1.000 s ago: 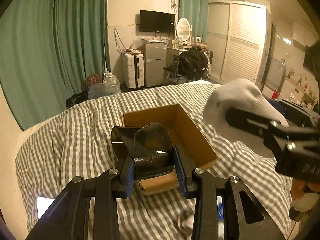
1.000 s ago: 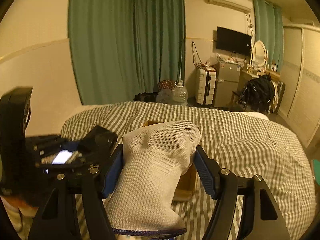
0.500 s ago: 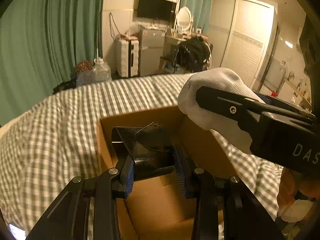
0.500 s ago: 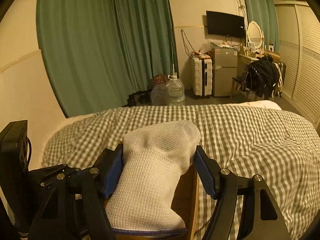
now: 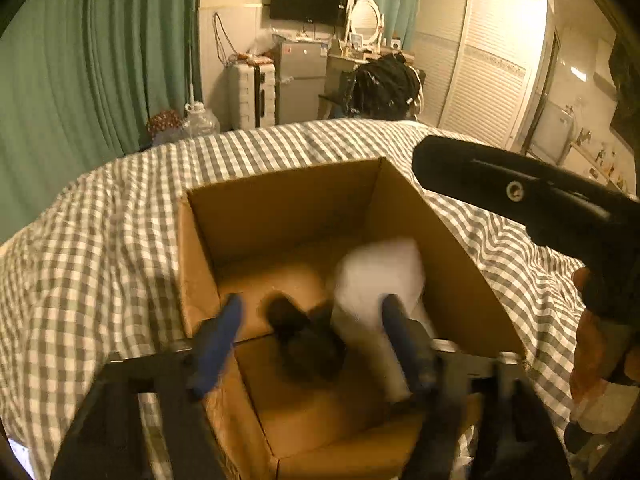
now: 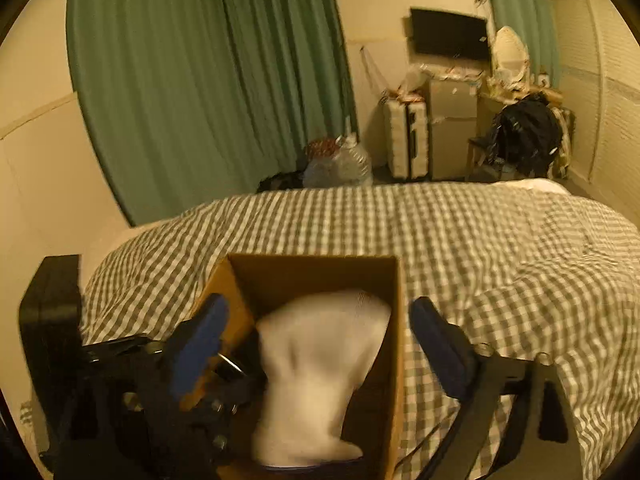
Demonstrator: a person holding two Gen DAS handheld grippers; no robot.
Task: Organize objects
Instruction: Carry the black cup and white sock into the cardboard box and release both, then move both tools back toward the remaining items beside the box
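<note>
Cardboard box (image 5: 452,264) holds knitted white sock (image 5: 380,276); glossy black object (image 5: 304,336) beside.

Dim, warm yellow indoor light; strong fisheye bending with dark vignetted corners; motion blur smearing the white sock (image 6: 320,376) and near foreground

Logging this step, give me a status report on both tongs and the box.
Left tongs and right tongs just opened, nothing gripped. White sock and black item, blurred, inside cardboard box. Nothing in the way.
</note>
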